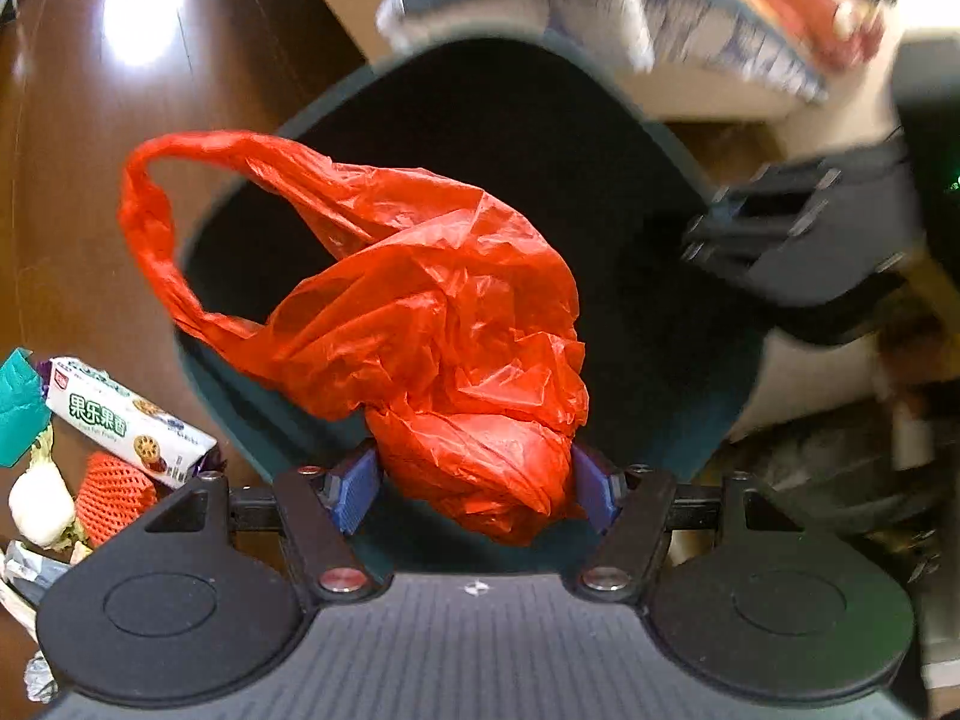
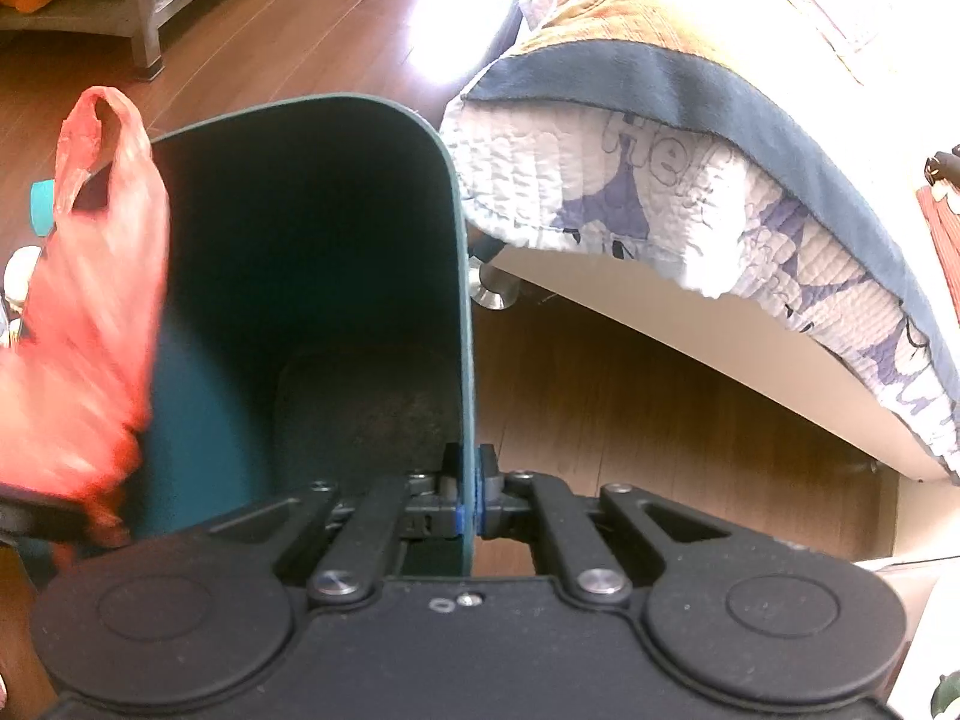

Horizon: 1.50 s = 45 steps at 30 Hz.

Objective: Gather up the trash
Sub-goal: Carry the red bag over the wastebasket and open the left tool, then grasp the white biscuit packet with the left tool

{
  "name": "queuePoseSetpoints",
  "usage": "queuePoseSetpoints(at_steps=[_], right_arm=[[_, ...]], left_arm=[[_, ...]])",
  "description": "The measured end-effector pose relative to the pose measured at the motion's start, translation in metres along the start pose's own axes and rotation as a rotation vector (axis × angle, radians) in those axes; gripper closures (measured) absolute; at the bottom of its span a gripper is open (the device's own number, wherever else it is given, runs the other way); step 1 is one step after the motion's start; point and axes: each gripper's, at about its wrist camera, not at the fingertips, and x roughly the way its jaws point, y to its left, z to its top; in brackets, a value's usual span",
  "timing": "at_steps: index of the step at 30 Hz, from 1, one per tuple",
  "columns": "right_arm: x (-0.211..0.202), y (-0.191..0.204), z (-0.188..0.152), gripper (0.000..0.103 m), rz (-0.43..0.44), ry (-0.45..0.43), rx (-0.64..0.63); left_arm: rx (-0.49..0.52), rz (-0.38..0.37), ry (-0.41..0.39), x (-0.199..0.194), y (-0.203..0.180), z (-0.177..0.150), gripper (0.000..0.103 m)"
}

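A crumpled red plastic bag (image 1: 432, 324) hangs over the mouth of a dark teal bin (image 1: 240, 432), its handle loop out to the left. My left gripper (image 1: 474, 480) is shut on the bag's bunched lower end, blue pads (image 1: 354, 492) pressing both sides. In the right wrist view the bag (image 2: 78, 300) is a blur at the bin's left edge. My right gripper (image 2: 468, 498) is shut on the bin's thin right wall (image 2: 462, 300), and it also shows as a black block (image 1: 798, 228) at the bin's right rim. The bin's inside is dark.
On the wooden floor left of the bin lie a biscuit packet (image 1: 126, 420), an orange foam net (image 1: 114, 498), a white bulb-like scrap (image 1: 39, 504) and a teal piece (image 1: 21, 402). A quilt-covered bed (image 2: 720, 180) stands right of the bin. A low wooden table (image 2: 120, 0) stands far left.
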Motion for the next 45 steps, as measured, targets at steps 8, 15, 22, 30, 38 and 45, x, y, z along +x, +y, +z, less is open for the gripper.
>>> queuePoseSetpoints(at_steps=[8,15,22,30,38,45], right_arm=[[0.004,0.005,0.001,0.099,0.000,0.002,-0.039],[0.007,0.002,0.001,0.100,-0.003,-0.001,-0.019],[0.006,0.001,0.000,0.101,-0.015,-0.009,0.003],[0.004,0.004,-0.005,0.100,-0.028,0.000,0.009],[-0.004,0.011,-0.008,0.097,0.006,-0.003,-0.019],[-0.010,0.010,-0.019,0.102,-0.015,-0.003,0.021]], left_arm=[[0.037,0.073,0.070,0.035,-0.005,-0.006,0.035],[0.024,0.052,0.048,0.023,-0.003,-0.009,0.023],[0.090,-0.032,-0.010,-0.021,-0.008,-0.022,0.023],[0.070,0.076,-0.116,-0.095,0.033,-0.033,0.022],[-0.102,0.374,-0.186,-0.083,0.106,-0.014,0.022],[-0.267,0.476,-0.104,-0.017,0.164,0.009,0.022]])
